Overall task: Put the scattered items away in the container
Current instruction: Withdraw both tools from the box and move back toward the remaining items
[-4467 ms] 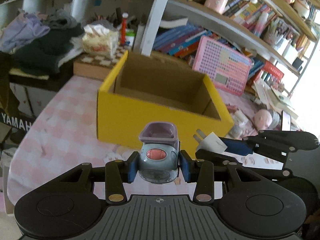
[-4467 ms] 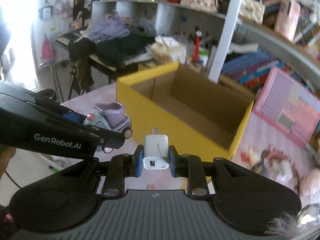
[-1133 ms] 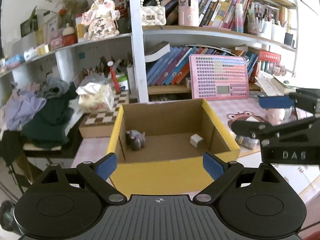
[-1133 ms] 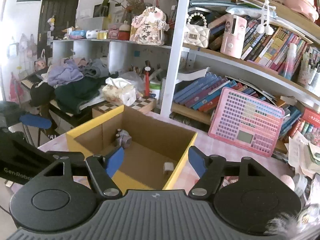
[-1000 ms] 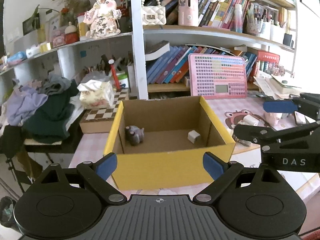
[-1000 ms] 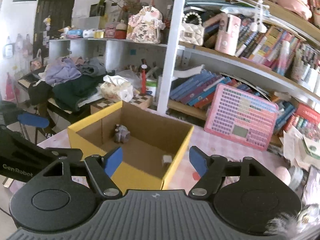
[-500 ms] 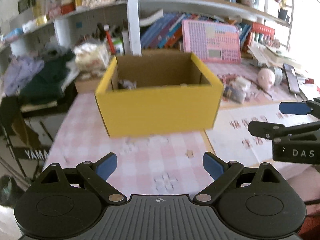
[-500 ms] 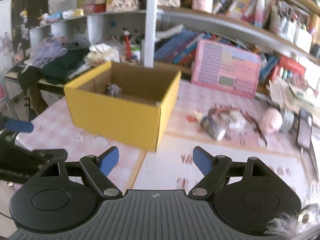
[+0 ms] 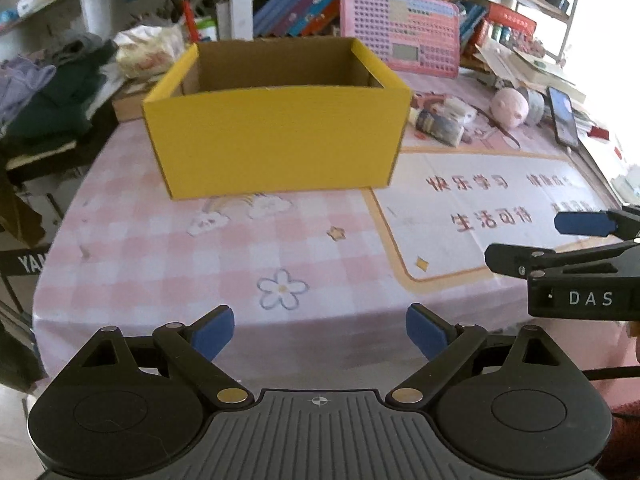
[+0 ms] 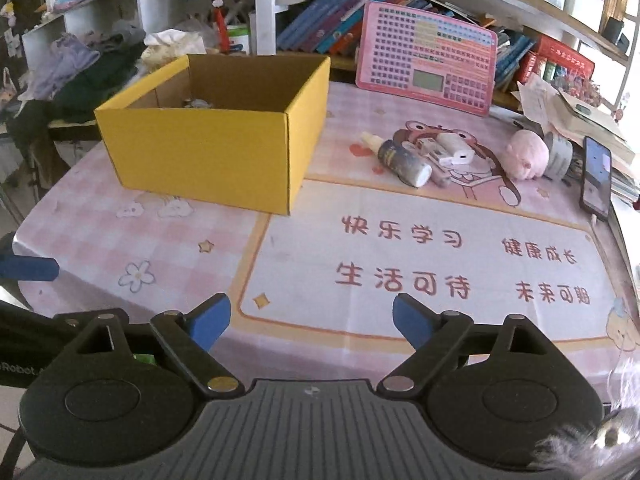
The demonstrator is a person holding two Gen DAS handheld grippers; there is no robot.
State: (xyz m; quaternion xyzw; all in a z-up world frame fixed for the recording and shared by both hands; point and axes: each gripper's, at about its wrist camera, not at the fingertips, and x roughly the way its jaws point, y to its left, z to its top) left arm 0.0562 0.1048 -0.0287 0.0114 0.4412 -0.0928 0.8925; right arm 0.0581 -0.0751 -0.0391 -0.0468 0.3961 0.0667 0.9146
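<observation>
Yellow box [image 10: 208,148] at worktop [image 10: 400,240] left-rear, toy car and charger now inside. Bottle [image 10: 404,162], pink pig [image 10: 526,154] lie ahead-right of right claw [image 10: 310,320], nearer it than left claw [image 9: 320,332]. Bottle's long axis diagonal. Both claws spread, empty; right jaws just widened, both lower than before.
</observation>
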